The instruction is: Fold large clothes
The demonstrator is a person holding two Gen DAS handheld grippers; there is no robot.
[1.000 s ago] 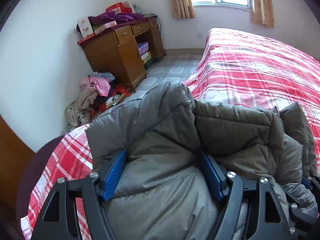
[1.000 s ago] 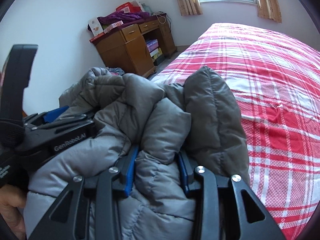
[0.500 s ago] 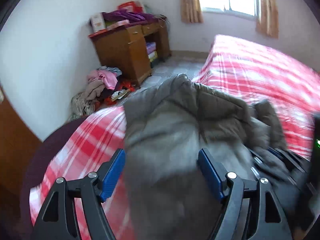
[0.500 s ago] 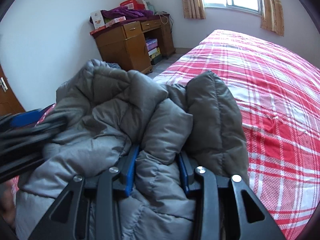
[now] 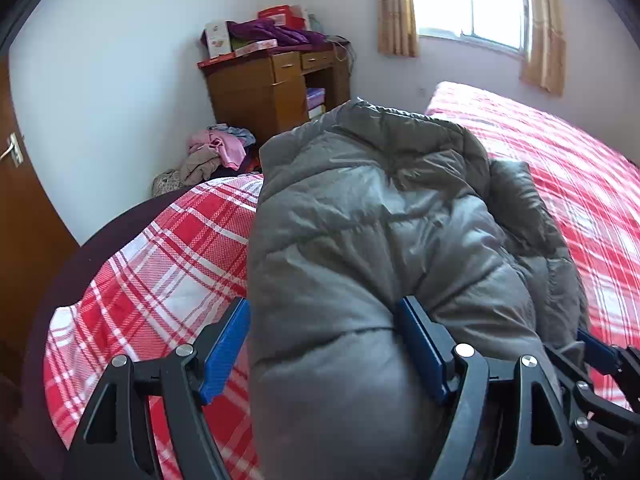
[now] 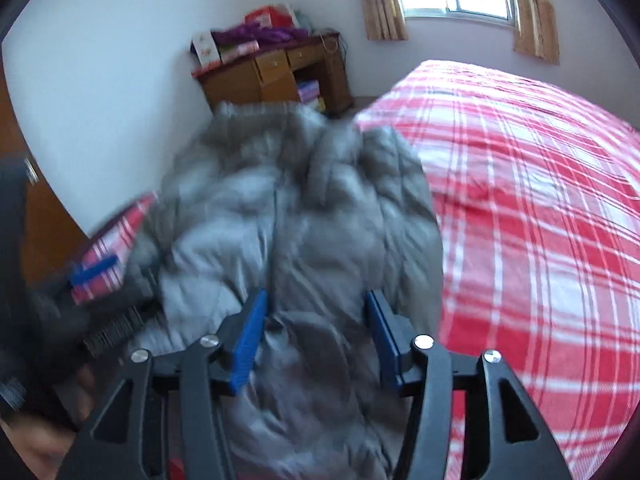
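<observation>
One bed (image 5: 580, 184) with a red-and-white plaid cover fills the near and right part of both views. On its near left part lies one grey puffer jacket (image 5: 380, 240), bunched and running from the fingers toward the far edge of the bed.

Against the far wall stands one wooden desk (image 5: 264, 92); its open middle compartment holds a stack of boxes (image 5: 316, 100), and on top sit more boxes and a purple cloth (image 5: 272, 32). On the floor left of the desk is one heap of clothes (image 5: 216, 152). One window (image 5: 472, 0) with two curtains is on the far wall, and a brown door (image 5: 24, 208) is at the left.

The left gripper (image 5: 324, 344) has its blue fingers spread wide around a thick fold of the jacket, both pads pressing the fabric. The right gripper (image 6: 316, 338) is blurred; its fingers are parted on either side of the jacket, and I cannot tell whether they grip it.
</observation>
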